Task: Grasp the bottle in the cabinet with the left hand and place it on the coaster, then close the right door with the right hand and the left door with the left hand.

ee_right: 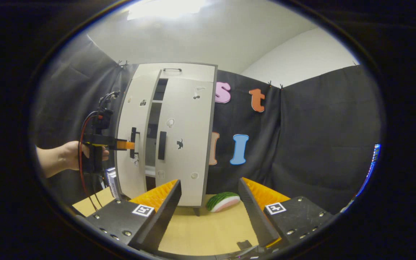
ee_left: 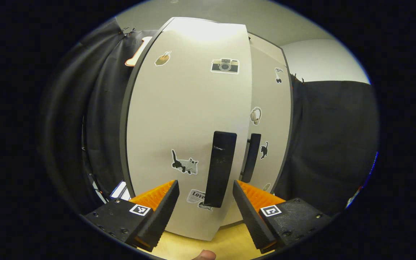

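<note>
At nine o'clock in the right gripper view, a hand (ee_right: 71, 154) holds the left gripper (ee_right: 130, 145) level against the cabinet (ee_right: 190, 70), its tip at the handle (ee_right: 133, 142) of the left door (ee_right: 130, 144). That door stands slightly ajar, with a dark gap between it and the right door (ee_right: 184, 141), which lies flush with the cabinet front. Two doors are counted, each with one dark vertical handle; the right door's handle (ee_right: 162, 145) sits just past the gap. Small stickers dot both doors. At six o'clock, on the wooden worktop (ee_right: 208, 231), one watermelon-slice toy (ee_right: 223, 201) lies just beside the cabinet's foot. The right gripper (ee_right: 209, 202) hovers over the worktop at the bottom of the view, its two fingers spread wide with nothing between them.

From the left gripper view, the left door (ee_left: 179, 119) fills the centre from ten to two o'clock. Four stickers show on it: a brown item, a camera, a cat and a newspaper. Its handle (ee_left: 220, 168) hangs at six o'clock, between the left gripper's (ee_left: 205, 196) two wide-spread fingers; whether either finger touches it I cannot tell. Toward three o'clock, the right door (ee_left: 271, 119) and its handle (ee_left: 252, 157) stand behind. A fingertip (ee_left: 203, 255) peeks in at the bottom edge.

Where the bottle and coaster are I cannot tell.
</note>
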Demonstrator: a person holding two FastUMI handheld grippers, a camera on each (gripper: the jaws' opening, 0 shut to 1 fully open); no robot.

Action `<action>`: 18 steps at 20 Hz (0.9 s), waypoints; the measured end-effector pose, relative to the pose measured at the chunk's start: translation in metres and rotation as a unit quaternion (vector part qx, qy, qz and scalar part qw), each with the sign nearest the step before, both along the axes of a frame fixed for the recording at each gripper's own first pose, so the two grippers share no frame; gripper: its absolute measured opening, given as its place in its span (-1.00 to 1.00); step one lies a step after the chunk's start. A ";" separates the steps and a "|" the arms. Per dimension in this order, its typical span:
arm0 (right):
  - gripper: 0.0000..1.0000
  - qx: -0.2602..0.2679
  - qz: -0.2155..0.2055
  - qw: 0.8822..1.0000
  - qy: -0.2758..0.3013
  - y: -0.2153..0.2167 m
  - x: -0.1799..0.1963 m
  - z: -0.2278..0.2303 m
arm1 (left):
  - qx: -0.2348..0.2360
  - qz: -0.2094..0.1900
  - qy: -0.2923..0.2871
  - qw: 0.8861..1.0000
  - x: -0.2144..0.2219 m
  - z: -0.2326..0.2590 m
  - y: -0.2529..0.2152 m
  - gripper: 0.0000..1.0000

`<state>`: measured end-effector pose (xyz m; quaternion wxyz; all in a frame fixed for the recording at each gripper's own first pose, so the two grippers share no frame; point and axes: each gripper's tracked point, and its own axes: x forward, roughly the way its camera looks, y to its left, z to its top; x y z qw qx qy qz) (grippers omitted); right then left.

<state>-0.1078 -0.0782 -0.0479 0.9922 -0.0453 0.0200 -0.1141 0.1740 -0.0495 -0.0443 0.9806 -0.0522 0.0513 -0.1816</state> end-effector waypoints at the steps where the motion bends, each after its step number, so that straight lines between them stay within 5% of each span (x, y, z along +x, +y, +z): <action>1: 0.92 -0.001 0.000 1.000 -0.005 0.000 0.008 0.000 | -0.001 -0.002 0.002 1.000 0.001 -0.003 -0.001 0.89; 9: 0.92 0.001 0.034 0.999 -0.011 0.019 0.043 0.009 | 0.009 0.031 -0.002 0.999 -0.024 0.001 0.028 0.90; 18: 0.92 0.026 0.105 0.994 -0.008 0.067 0.056 0.016 | 0.040 0.098 0.002 0.994 -0.116 0.001 0.084 0.89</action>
